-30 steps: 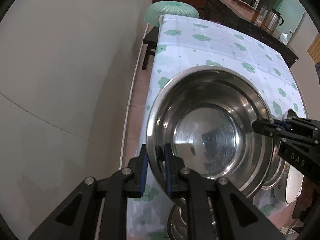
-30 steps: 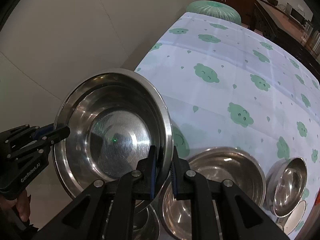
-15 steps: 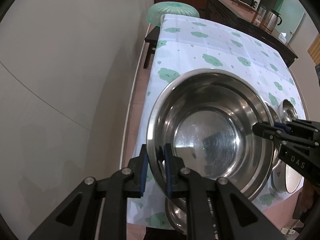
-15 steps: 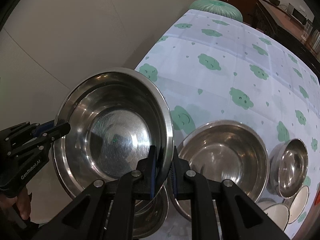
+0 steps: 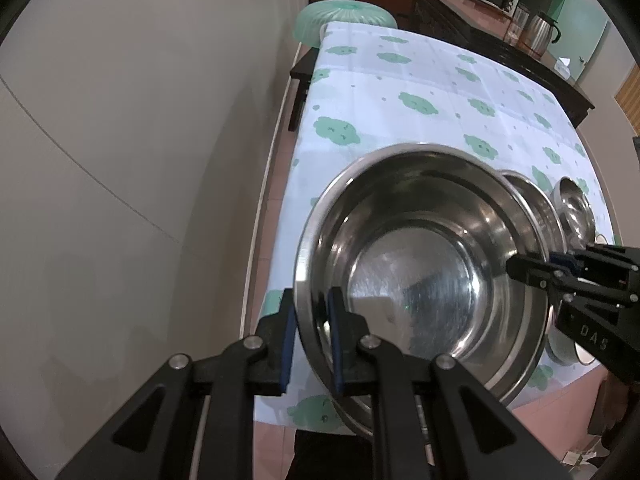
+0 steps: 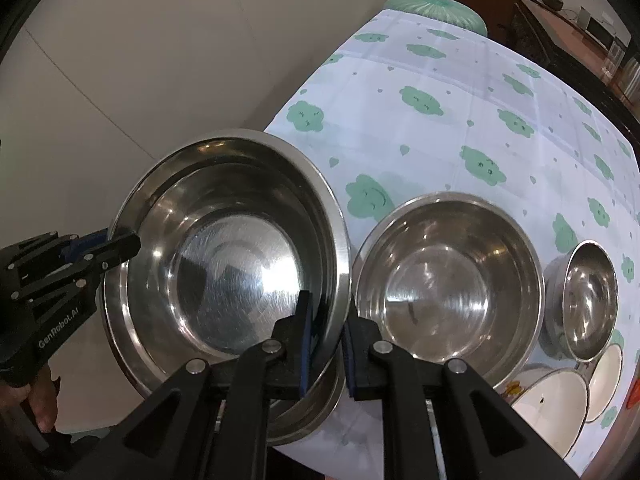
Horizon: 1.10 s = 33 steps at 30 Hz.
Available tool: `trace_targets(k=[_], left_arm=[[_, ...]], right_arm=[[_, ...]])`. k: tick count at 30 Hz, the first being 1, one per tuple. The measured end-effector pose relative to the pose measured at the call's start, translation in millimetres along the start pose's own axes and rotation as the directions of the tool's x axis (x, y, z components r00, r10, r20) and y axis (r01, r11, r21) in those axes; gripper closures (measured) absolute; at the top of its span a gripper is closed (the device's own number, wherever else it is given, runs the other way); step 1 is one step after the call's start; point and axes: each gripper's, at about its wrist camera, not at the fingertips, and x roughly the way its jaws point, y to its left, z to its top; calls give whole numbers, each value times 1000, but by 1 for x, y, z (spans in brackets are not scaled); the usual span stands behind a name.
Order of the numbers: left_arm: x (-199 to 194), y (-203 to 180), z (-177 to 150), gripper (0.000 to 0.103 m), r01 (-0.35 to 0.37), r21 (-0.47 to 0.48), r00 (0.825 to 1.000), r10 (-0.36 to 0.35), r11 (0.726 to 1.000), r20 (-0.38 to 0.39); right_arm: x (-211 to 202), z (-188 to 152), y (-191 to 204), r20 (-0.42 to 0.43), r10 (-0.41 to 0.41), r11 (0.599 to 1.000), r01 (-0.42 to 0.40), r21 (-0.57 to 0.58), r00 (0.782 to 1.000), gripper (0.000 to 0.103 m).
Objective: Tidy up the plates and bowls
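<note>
Tongs: left gripper (image 5: 311, 332) and right gripper (image 6: 326, 340) both clamp the big bowl (image 6: 224, 252) rim.
Change: bowl carried toward 6 o'clock, now over another bowl (image 6: 320, 404); nesting looks next.

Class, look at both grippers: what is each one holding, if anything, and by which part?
Both hold the large steel bowl by its rim, the left gripper and right gripper on opposite sides.

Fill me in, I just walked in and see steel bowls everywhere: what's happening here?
A person is carrying the large steel bowl with both tools: the left hand-held gripper is clamped on one side of its rim, the right hand-held gripper on the opposite side. It hangs above another steel bowl at the near edge of the tablecloth. Beside it sit a medium steel bowl, a small steel bowl and white dishes.
</note>
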Motion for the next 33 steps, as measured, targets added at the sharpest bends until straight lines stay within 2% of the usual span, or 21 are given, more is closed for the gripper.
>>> trace_targets(k=[18, 33], left_arm=[[-6, -7, -30, 91, 6, 36, 1000, -5, 999, -14], [-4, -7, -45, 91, 11, 42, 999, -10, 999, -31]], right_arm=[[-4, -36, 5, -19, -3, 1000, 3, 10, 1000, 88], [-2, -51, 10, -39, -12, 1000, 12, 8, 999, 88]])
